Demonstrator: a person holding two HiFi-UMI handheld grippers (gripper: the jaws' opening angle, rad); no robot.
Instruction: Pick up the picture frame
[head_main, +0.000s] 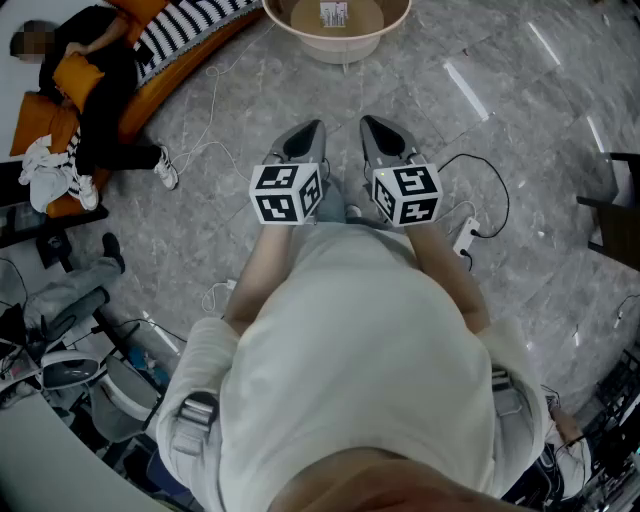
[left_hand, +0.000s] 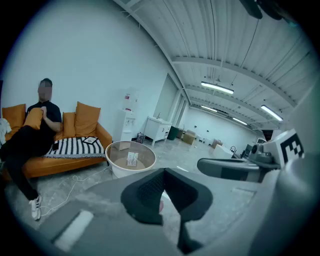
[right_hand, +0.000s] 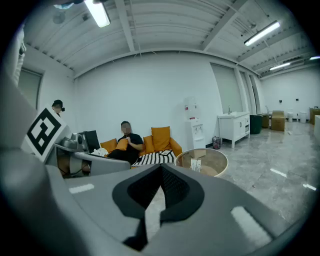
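Both grippers are held side by side in front of the person's chest, above a grey marble floor. The left gripper (head_main: 310, 130) (left_hand: 163, 171) and the right gripper (head_main: 372, 126) (right_hand: 161, 168) are both shut with nothing between their jaws. Ahead of them stands a round beige table (head_main: 336, 48) (left_hand: 114, 167) (right_hand: 220, 165) with a small upright white card (head_main: 333, 14) (left_hand: 132, 158) (right_hand: 196, 164) on it. A small flat dark-edged thing (left_hand: 90, 140) (right_hand: 165, 152), perhaps the picture frame, lies on the sofa's striped cover. Neither gripper is near it.
An orange sofa (head_main: 185, 65) (left_hand: 85, 162) stands at the far left, with a person (head_main: 100, 90) seated on it. Cables and a power strip (head_main: 466, 238) lie on the floor to the right. Dark furniture (head_main: 612, 215) sits at the right edge, and equipment (head_main: 60, 350) crowds the lower left.
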